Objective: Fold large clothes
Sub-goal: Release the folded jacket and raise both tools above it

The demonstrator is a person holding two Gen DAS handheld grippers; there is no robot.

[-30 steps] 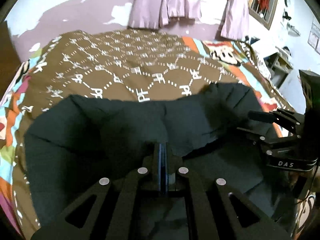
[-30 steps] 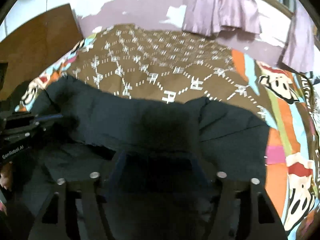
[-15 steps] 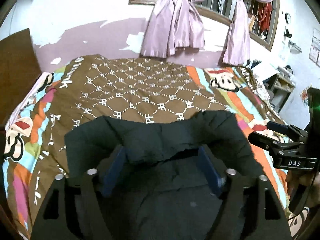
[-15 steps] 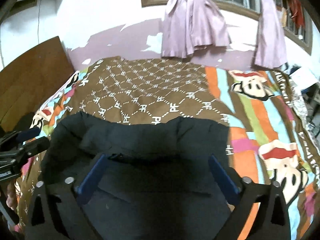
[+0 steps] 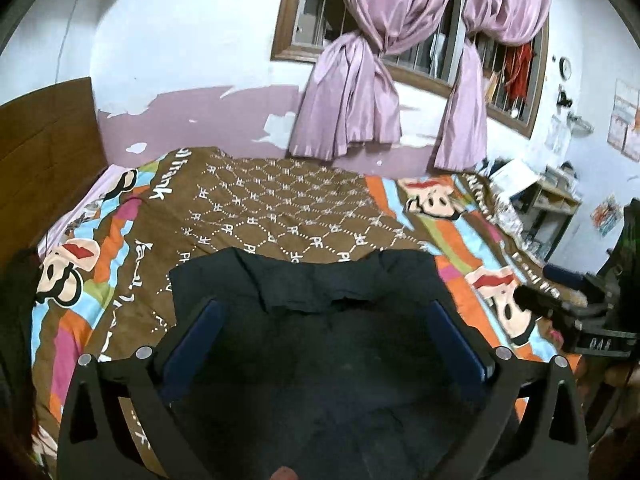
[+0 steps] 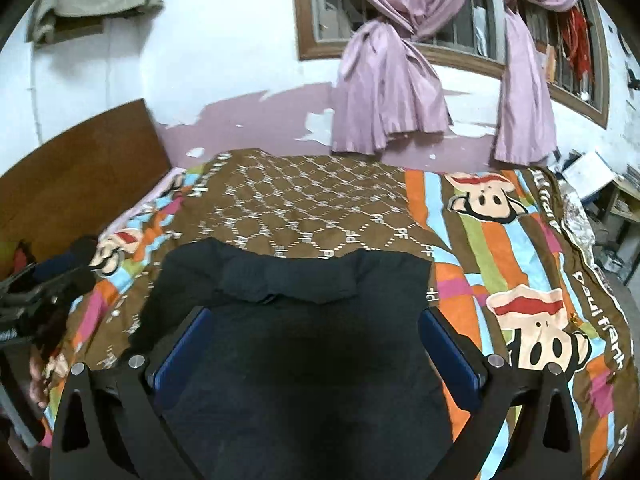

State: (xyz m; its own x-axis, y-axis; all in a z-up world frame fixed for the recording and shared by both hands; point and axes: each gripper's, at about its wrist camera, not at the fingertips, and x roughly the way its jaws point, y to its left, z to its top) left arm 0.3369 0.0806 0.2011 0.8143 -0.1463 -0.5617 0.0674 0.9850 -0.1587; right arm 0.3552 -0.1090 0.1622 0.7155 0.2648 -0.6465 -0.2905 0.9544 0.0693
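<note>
**Left wrist view: both tools spread above a dark garment on the bed**

Left wrist view shows the left tool (image 5: 320, 340) with its blue-padded fingers (image 5: 200, 332) wide apart, gripping nothing, above a dark garment (image 5: 320, 280) lying on the bed. The garment rests on a brown patterned bedspread (image 5: 280, 208) with cartoon monkey faces and coloured stripes; its far edge shows a folded-over flap of cloth across the middle. At the right edge of this view the right tool (image 5: 560, 312) appears, out beside the garment over the striped part of the spread.

From the right wrist, the right tool (image 6: 316, 344) likewise has its fingers (image 6: 452, 344) spread, with the garment (image 6: 304, 360) between and beneath them and nothing clamped. The left tool (image 6: 52, 280) shows at the left edge, near the bed's side. Purple curtains (image 6: 384, 92) hang knotted at a barred window (image 6: 460, 40) behind the bed, and a wooden headboard (image 6: 72, 176) stands at the left.
</note>
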